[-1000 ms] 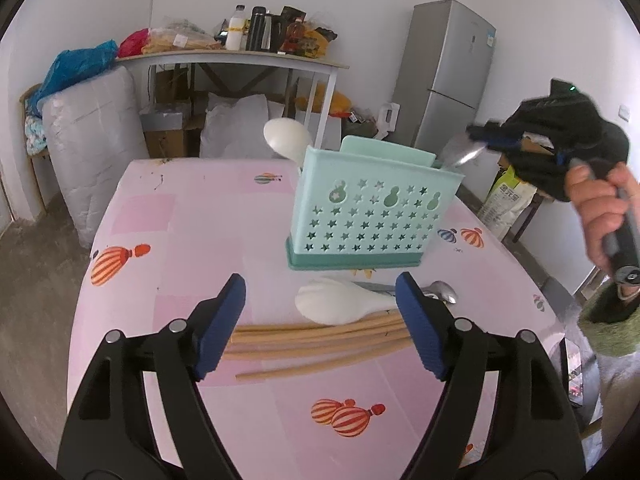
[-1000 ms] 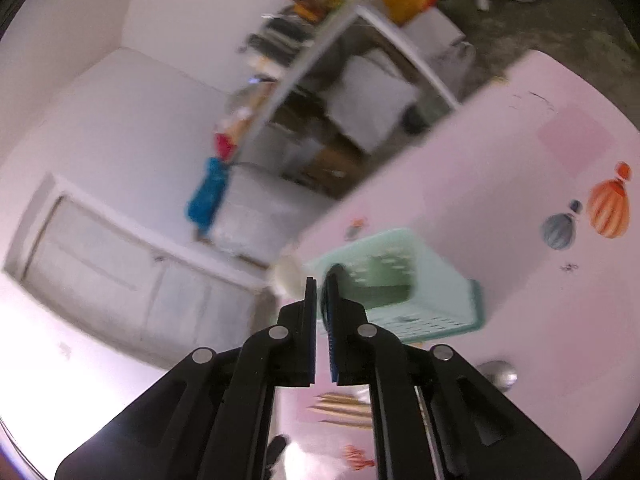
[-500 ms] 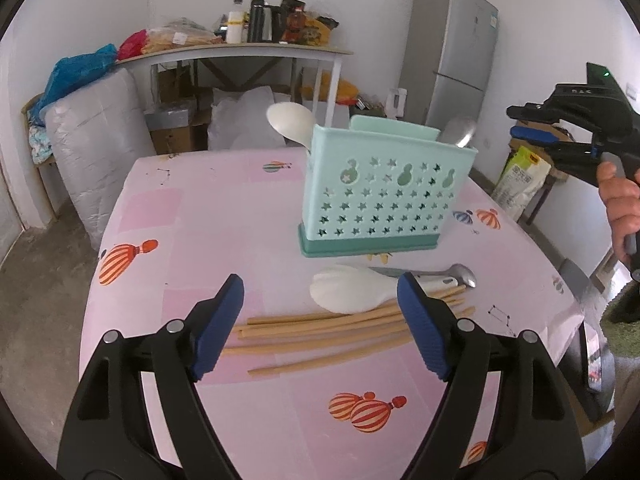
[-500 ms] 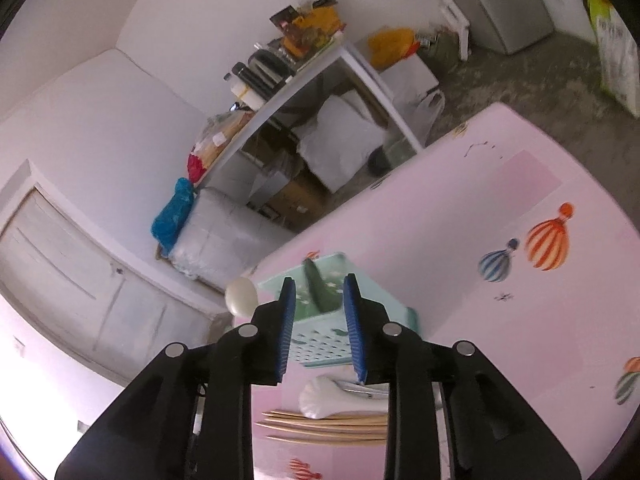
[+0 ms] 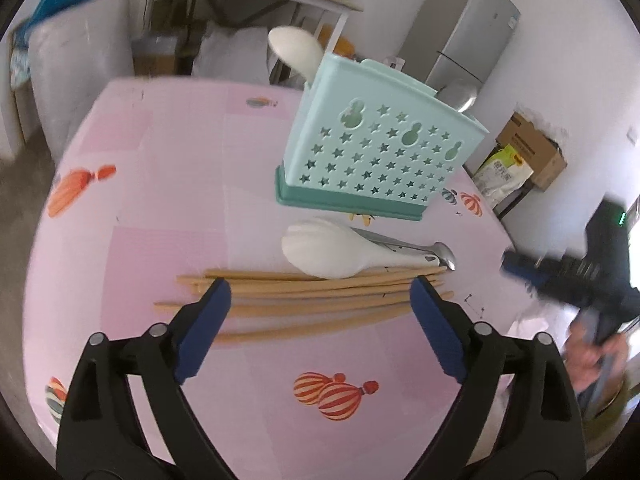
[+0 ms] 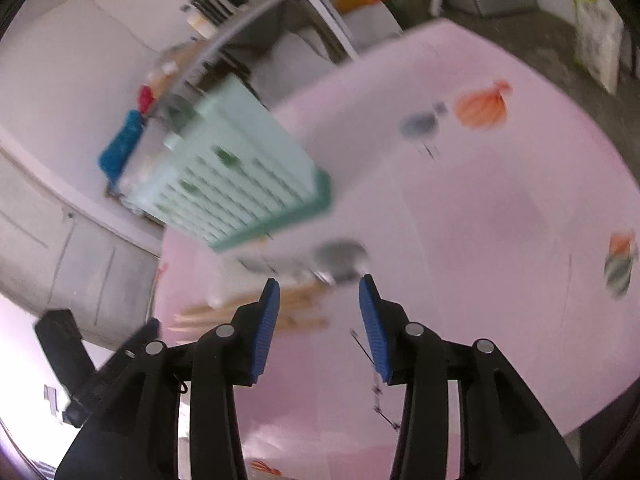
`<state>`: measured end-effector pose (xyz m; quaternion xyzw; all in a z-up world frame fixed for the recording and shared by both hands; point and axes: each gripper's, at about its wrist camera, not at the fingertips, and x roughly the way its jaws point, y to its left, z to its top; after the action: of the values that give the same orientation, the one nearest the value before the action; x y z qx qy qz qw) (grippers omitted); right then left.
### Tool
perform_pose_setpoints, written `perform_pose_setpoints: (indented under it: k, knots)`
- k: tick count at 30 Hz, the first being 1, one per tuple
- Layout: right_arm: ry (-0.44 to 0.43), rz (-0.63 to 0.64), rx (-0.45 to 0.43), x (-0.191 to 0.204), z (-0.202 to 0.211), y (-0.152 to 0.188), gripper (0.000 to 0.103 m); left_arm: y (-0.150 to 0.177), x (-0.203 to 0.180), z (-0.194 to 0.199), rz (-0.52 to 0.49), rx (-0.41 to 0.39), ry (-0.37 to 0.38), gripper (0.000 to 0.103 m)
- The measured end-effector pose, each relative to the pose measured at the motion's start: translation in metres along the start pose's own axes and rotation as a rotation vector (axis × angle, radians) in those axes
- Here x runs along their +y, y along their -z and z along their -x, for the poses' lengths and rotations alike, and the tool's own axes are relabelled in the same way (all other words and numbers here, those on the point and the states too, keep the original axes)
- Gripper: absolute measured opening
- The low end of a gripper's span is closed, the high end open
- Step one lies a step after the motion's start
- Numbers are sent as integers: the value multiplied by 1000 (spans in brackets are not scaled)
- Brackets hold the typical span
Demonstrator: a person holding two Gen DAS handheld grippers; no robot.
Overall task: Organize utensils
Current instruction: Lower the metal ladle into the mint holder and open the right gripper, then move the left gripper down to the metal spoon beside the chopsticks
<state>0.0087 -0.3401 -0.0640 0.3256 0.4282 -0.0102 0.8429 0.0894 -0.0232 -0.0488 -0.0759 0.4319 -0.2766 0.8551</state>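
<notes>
Left wrist: left gripper [image 5: 320, 304] wide, empty, over chopsticks [image 5: 312, 300] on table [image 5: 160, 160]; white spoon [image 5: 332, 250] just behind, caddy [image 5: 376, 160] beyond. Right wrist, blurred: right gripper [image 6: 319, 314] wide, empty; metal spoon [image 6: 340, 258] ahead, caddy [image 6: 240, 176] behind.

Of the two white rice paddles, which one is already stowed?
The white paddle standing in the mint holder at its left end; the other paddle lies flat on the table above the chopsticks.
</notes>
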Motion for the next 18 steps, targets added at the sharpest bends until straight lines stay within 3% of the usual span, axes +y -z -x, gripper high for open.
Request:
perform_pose_setpoints:
  k: [6, 13, 18]
  knots:
    - [94, 25, 9, -6, -13, 16, 41, -8, 2, -4, 34, 23, 28, 94]
    - [116, 37, -1, -16, -18, 20, 47, -20, -8, 1, 17, -38, 39, 94]
    - [96, 24, -17, -27, -16, 20, 49, -24, -25, -7, -51, -38, 53, 94]
